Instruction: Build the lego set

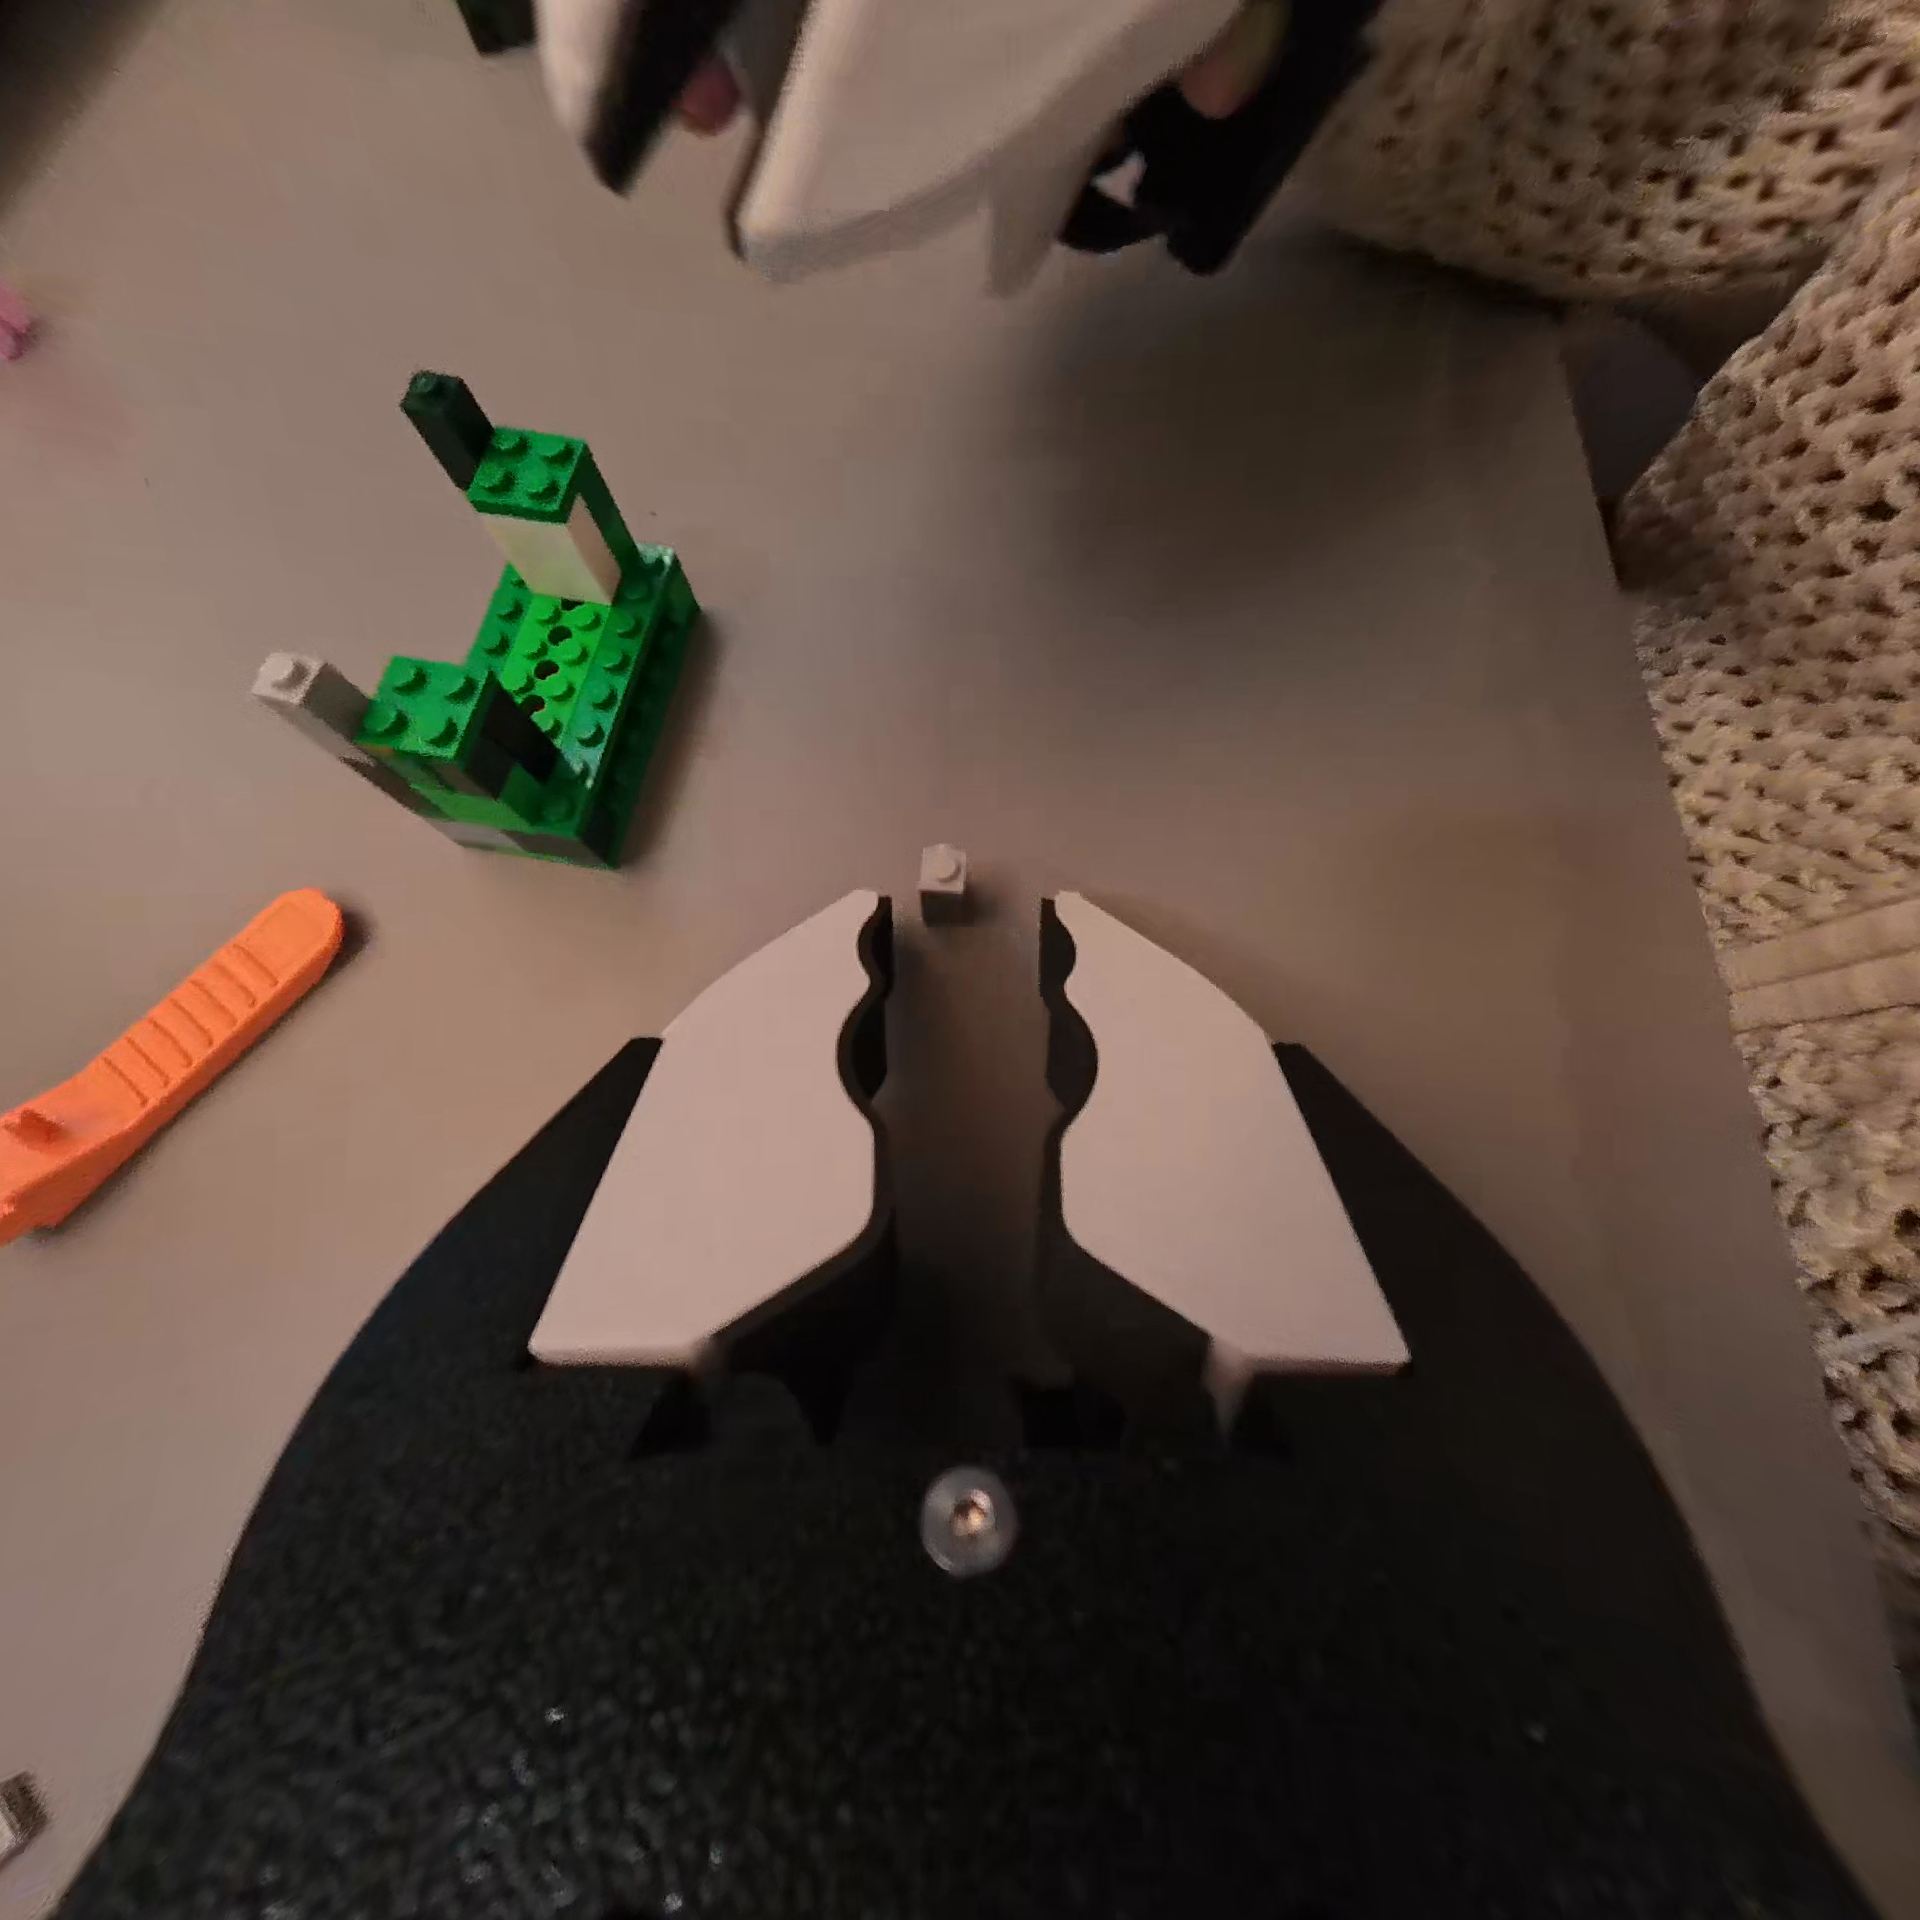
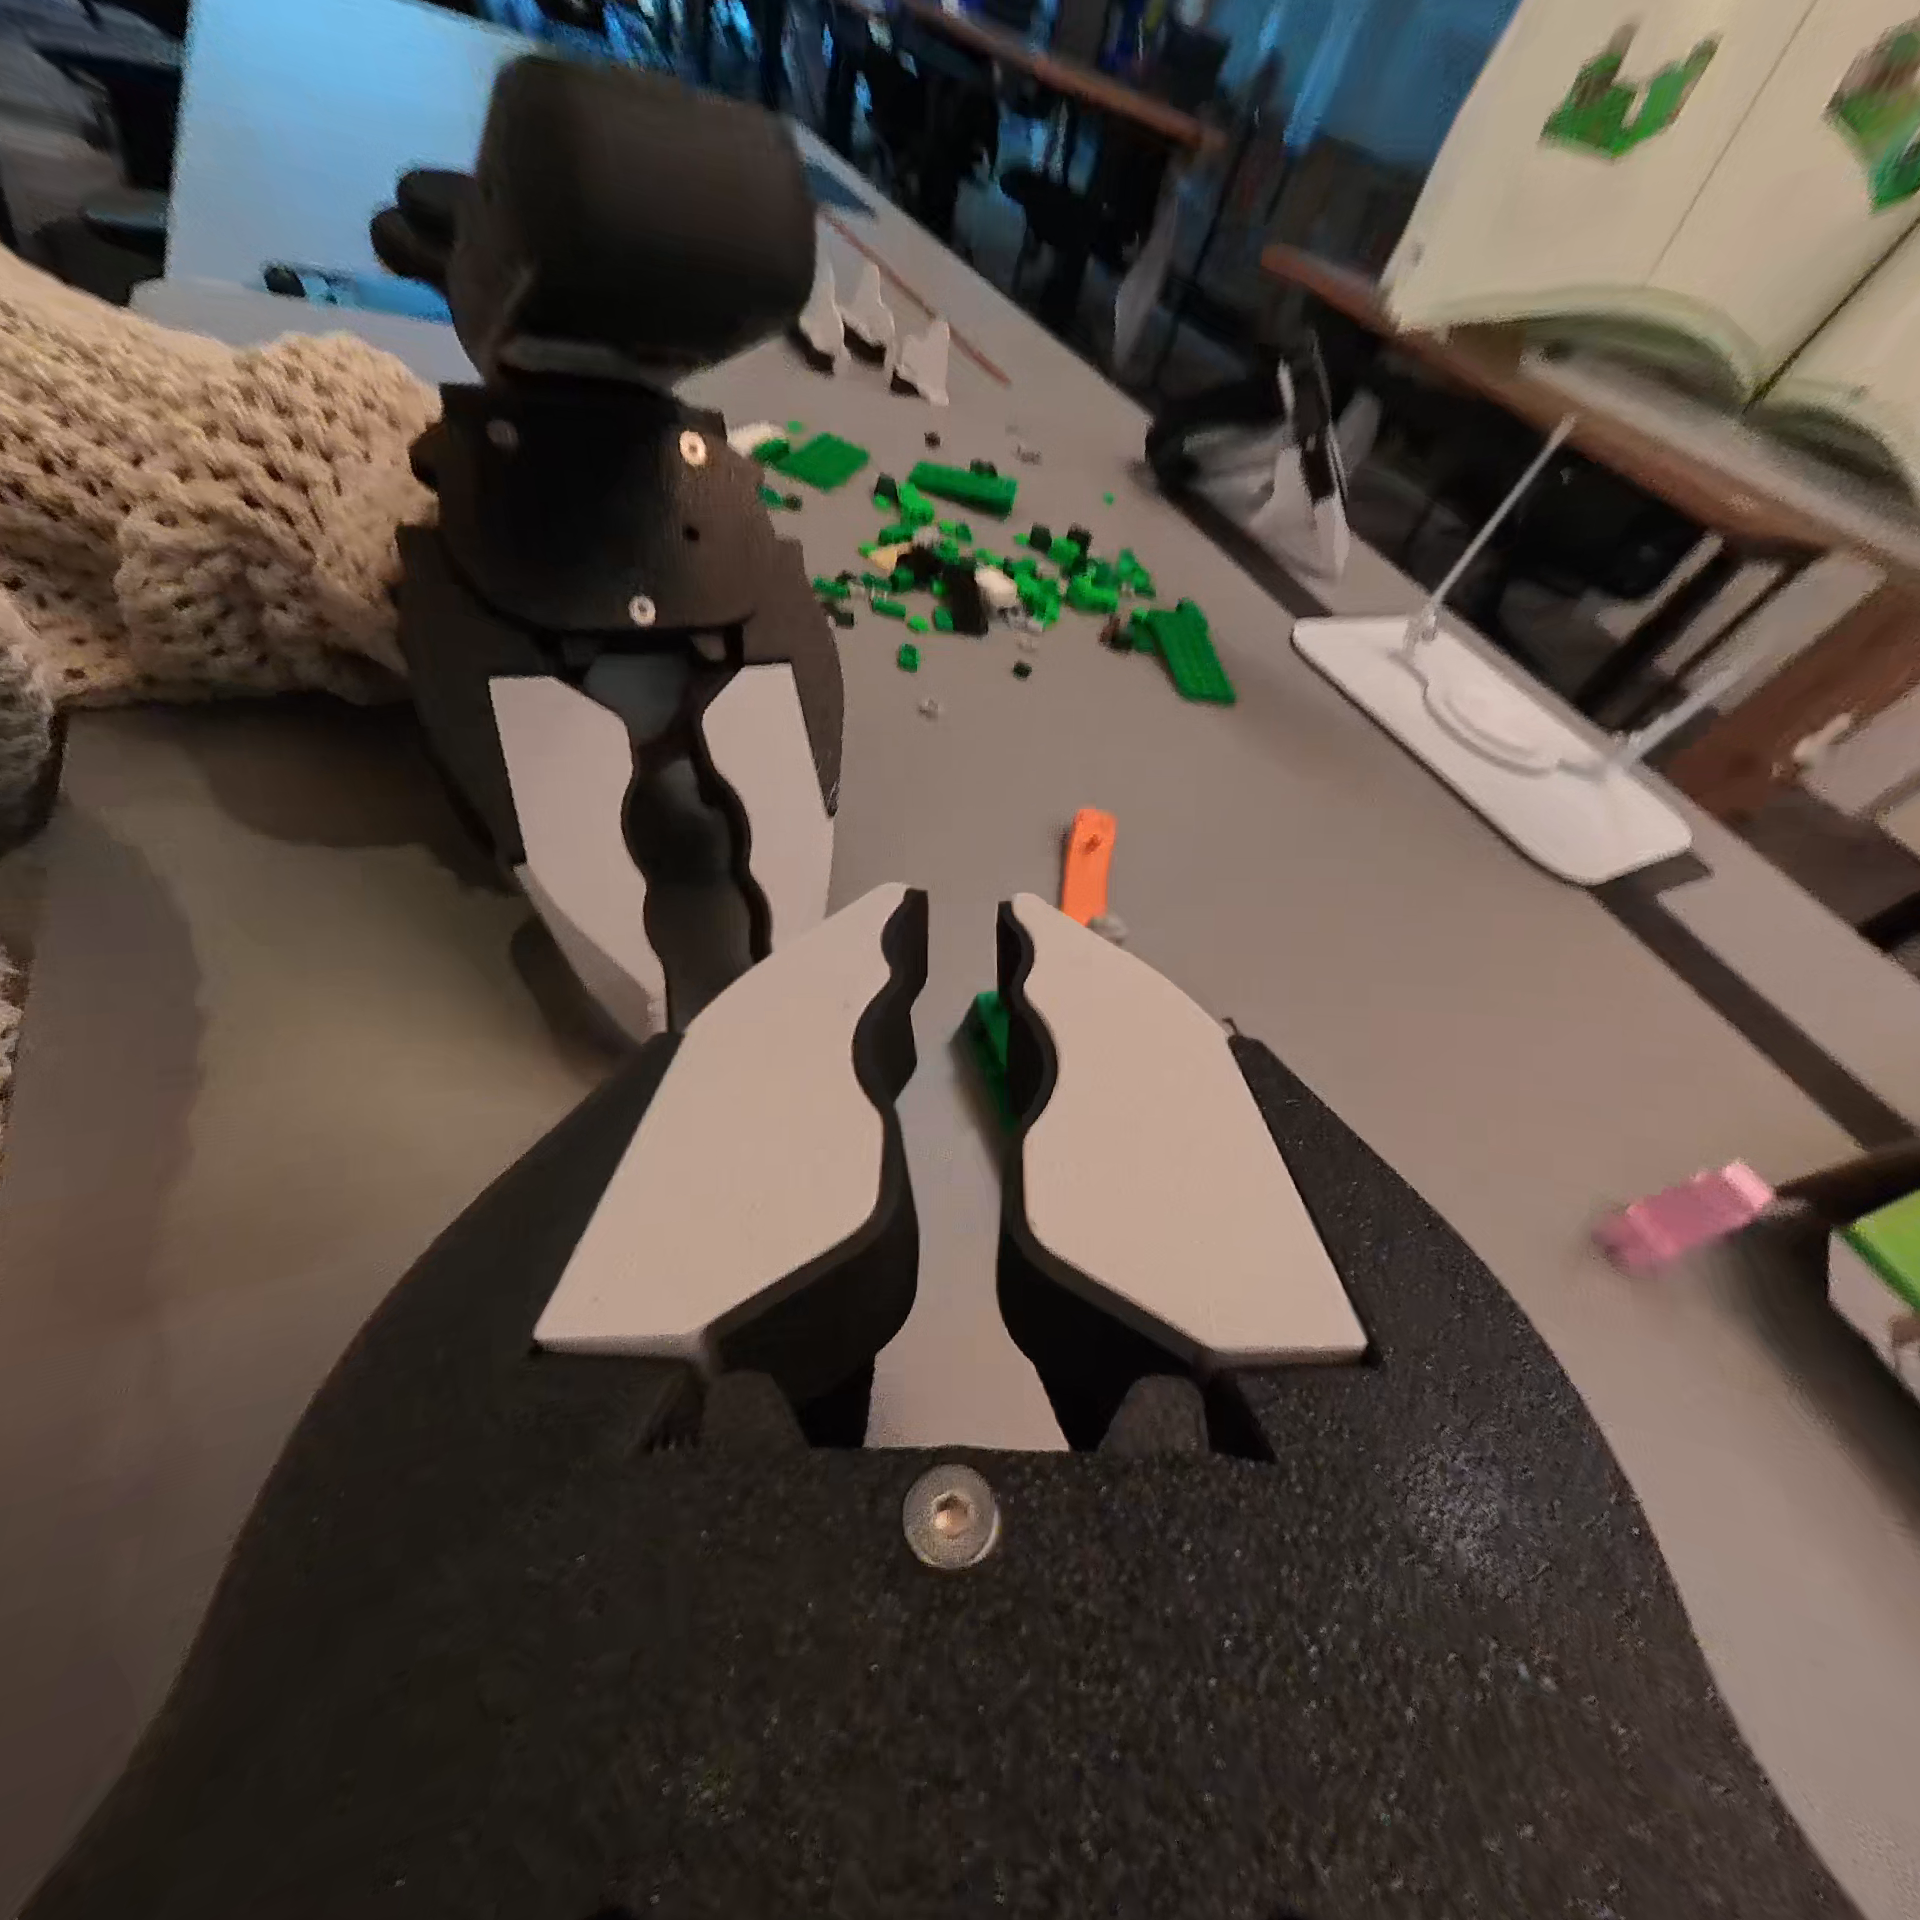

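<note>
In the left wrist view my left gripper (image 1: 966,909) is open and low over the grey table. A small grey one-stud brick (image 1: 945,883) lies on the table right at its fingertips, nearer the left finger and not gripped. The green lego build (image 1: 540,665), with black, white and grey posts, stands ahead to the left. My right gripper (image 1: 707,197) shows blurred at the top. In the right wrist view my right gripper (image 2: 961,904) is open and empty. The green build (image 2: 987,1039) is partly hidden behind its right finger. The left gripper (image 2: 701,935) stands close at the left.
An orange brick separator (image 1: 177,1049) lies left of the build and also shows in the right wrist view (image 2: 1089,862). A pile of loose bricks (image 2: 987,571) lies farther off. A pink piece (image 2: 1683,1226), a booklet (image 2: 1662,208) on a white stand (image 2: 1486,748) and knit sleeves (image 1: 1766,623) are at the sides.
</note>
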The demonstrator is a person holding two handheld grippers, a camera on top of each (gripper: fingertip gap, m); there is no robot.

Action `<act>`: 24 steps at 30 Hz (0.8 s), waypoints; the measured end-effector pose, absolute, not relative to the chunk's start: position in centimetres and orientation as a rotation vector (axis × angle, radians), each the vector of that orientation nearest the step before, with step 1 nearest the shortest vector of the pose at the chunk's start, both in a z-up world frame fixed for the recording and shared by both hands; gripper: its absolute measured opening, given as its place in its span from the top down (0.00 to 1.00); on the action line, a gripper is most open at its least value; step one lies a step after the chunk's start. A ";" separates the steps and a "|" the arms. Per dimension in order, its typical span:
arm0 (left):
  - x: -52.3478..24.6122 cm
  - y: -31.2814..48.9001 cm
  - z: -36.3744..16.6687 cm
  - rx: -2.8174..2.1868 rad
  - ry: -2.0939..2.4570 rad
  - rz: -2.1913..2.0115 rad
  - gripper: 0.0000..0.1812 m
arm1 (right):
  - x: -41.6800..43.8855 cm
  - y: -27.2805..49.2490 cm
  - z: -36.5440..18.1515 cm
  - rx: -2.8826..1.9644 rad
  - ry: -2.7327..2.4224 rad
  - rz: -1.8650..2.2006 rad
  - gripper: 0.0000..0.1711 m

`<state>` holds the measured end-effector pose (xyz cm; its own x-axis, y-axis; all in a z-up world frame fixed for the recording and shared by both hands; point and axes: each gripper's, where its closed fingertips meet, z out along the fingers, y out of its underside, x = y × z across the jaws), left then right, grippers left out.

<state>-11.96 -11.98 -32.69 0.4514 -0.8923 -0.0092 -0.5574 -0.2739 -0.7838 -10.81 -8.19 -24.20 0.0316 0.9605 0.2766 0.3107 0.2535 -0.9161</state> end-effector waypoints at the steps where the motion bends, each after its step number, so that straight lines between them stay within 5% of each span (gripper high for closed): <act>1: -12.1 -12.2 -32.7 -1.965 1.216 -0.576 0.85 | -10.8 -8.7 -24.7 -1.280 -1.497 0.759 0.93; 11: -14.8 -11.7 -32.1 -1.949 1.262 -0.432 0.83 | -9.8 -12.1 -29.1 -1.468 -1.491 0.472 0.92; 18: -14.3 -5.5 -30.5 -1.878 1.282 -0.543 0.54 | -8.2 -11.0 -29.9 -1.582 -1.393 0.457 0.92; 24: -12.5 -3.7 -32.0 -1.937 1.375 -0.605 0.67 | -6.9 -8.9 -29.7 -1.637 -1.348 0.450 0.92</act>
